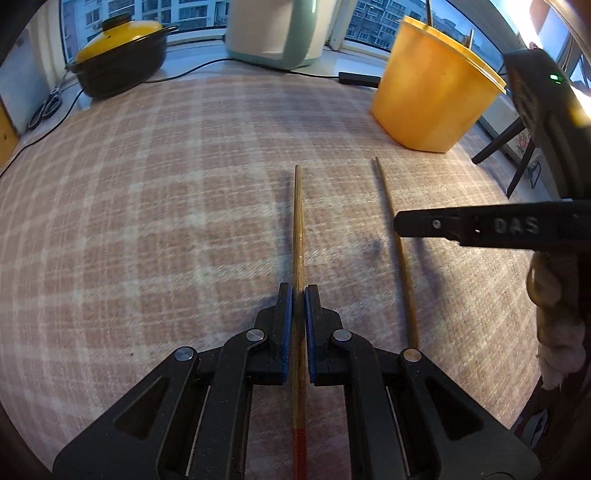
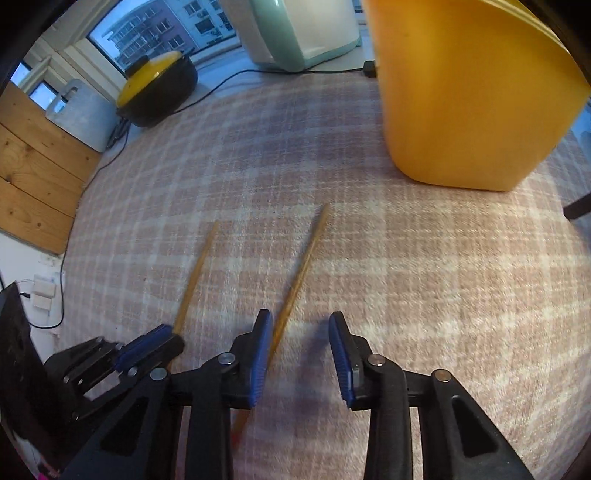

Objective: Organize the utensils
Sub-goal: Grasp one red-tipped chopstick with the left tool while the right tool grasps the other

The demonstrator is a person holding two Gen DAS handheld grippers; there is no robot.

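While one wooden chopstick (image 1: 297, 236) sits clamped between the blue pads of the left gripper (image 1: 298, 295), its tip pointing toward twelve o'clock over the checked tablecloth (image 1: 166, 206), a second chopstick (image 1: 397, 243) lies flat on the cloth just beside it at about two o'clock, roughly parallel. In the left wrist view the held stick's red-painted end shows down at six o'clock, behind the jaws.

From the right wrist view, the right gripper (image 2: 301, 325) hangs over that second chopstick (image 2: 295, 284) with its jaws partly apart; the stick runs close along the inner face of the left-hand pad, but I cannot tell whether it touches, and the other pad stands clear of it. The left gripper (image 2: 147, 345) shows at eight o'clock in this view, closed on its own stick (image 2: 195, 273).

An orange bucket (image 1: 432, 92) stands on the cloth at one o'clock, thin sticks rising from its rim. Farther off, a black pot with a yellow lid (image 1: 118, 55) rests at eleven o'clock, and a pale green appliance (image 1: 277, 29) at twelve, by the window.
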